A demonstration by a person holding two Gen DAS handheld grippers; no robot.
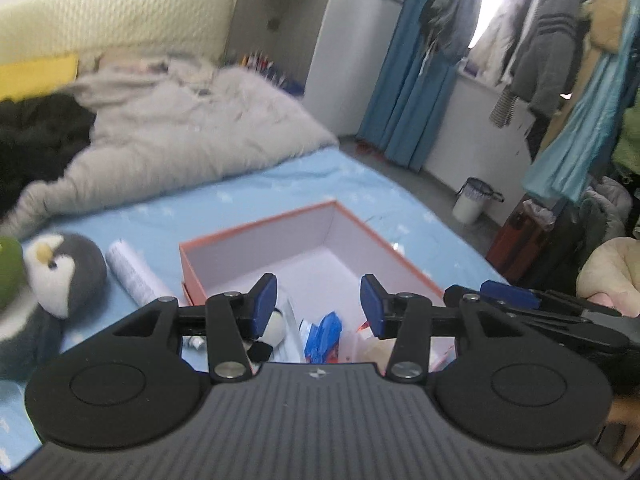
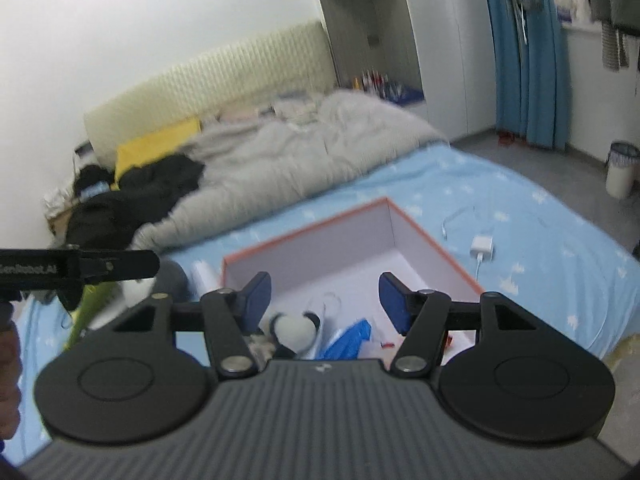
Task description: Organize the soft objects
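Both claws hang over the open box (image 1: 256, 256) on the bed (image 1: 248, 196), and each is spread with nothing between its pads. The left claw (image 1: 318, 306) and the right claw (image 2: 326, 300) point down at the box's near end, where a small black-and-white plush (image 2: 294, 330), a blue packet (image 1: 324, 332) and some clear wrapping already lie. Outside the box, just to its left, a grey-and-white penguin toy (image 1: 60, 272) sits on the sheet beside a white roll (image 1: 132, 272), with something green (image 1: 8, 268) at its other side. The penguin looks light and squashy; it should give under the pads, so a pinch across its round head or body would likely hold best.
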